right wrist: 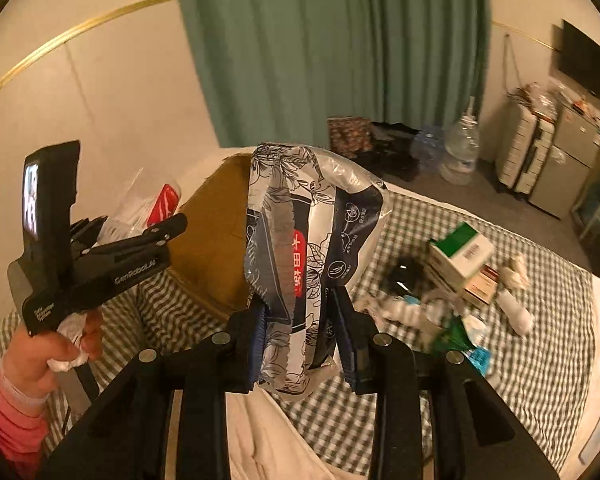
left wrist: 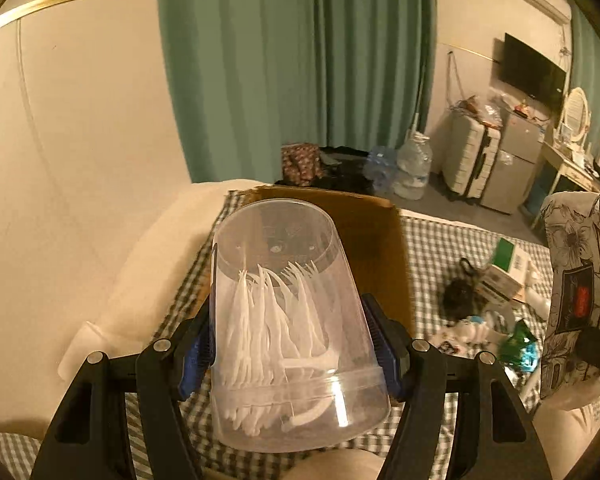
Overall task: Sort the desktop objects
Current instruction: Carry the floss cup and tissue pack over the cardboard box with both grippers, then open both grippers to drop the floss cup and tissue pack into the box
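My left gripper (left wrist: 290, 344) is shut on a clear plastic tub of white floss picks (left wrist: 288, 320), held upside down and tilted above the checked bedspread (left wrist: 440, 248), in front of a brown cardboard box (left wrist: 374, 232). My right gripper (right wrist: 300, 332) is shut on a floral grey-and-navy tissue pack (right wrist: 308, 240), held upright in the air beside the same box (right wrist: 216, 240). The tissue pack also shows at the right edge of the left wrist view (left wrist: 576, 300). The left gripper with its tub shows at the left of the right wrist view (right wrist: 100, 256).
A pile of loose items lies on the bedspread: a green-and-white carton (right wrist: 460, 252), a small black object (right wrist: 402, 276), a white tube (right wrist: 514, 312), green wrappers (right wrist: 452, 336). Green curtain (right wrist: 340, 40), water bottles (right wrist: 460, 148) and a suitcase (right wrist: 524, 160) stand beyond the bed.
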A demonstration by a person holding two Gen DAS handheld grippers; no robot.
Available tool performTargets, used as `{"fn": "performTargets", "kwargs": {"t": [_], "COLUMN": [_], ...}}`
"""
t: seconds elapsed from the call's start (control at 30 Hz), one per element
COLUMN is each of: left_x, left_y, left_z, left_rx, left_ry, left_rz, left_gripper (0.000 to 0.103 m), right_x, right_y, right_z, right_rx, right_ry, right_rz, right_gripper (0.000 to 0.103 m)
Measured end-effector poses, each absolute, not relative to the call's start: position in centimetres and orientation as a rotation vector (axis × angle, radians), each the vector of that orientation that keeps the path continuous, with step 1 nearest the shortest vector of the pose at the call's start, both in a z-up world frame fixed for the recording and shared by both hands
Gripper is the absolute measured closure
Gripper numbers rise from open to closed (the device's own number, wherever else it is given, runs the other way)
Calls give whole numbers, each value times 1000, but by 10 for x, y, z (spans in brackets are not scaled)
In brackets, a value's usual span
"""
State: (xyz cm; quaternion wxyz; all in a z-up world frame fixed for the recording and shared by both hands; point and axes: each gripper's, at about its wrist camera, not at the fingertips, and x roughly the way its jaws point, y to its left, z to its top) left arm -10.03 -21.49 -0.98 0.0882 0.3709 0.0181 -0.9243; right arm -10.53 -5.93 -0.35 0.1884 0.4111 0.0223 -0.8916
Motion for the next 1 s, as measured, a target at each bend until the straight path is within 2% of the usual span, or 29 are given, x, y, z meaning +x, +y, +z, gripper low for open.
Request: {"fn": "performTargets", "kwargs": {"t": [0.33, 0.57, 0.83, 0.87, 0.93, 0.97, 1.0], "left_x": [-120, -131, -139, -139, -138, -137, -136], "left_y": [-244, -254, -270, -271, -272, -272, -272], "left_z": [-29, -38, -45, -46, -49, -49, -49], "left_rx": [1161, 1093, 1119, 1122, 1132, 1134, 1130], "left_ry": [128, 68, 87, 83, 82, 84, 86], "left_rz": [-2765, -2769, -2764, -2761, -2759, -2754, -2751], "left_gripper": [34, 34, 33, 32, 26, 24, 24], "right_x": [-148, -172, -202, -205, -209, -210, -211], "right_y": [-103, -136, -155, -158, -161, -160, -157], "right_z": [-24, -46, -67, -69, -72, -73, -73], "right_rx": [1183, 1189, 1248, 1254, 1272, 1281, 1280], "right_ry": [52, 54, 22, 18, 6, 1, -23], "right_rz": [-2419, -2374, -2350, -2351, -2350, -2355, -2374], "right_gripper": [71, 71, 71, 69, 49, 25, 16]}}
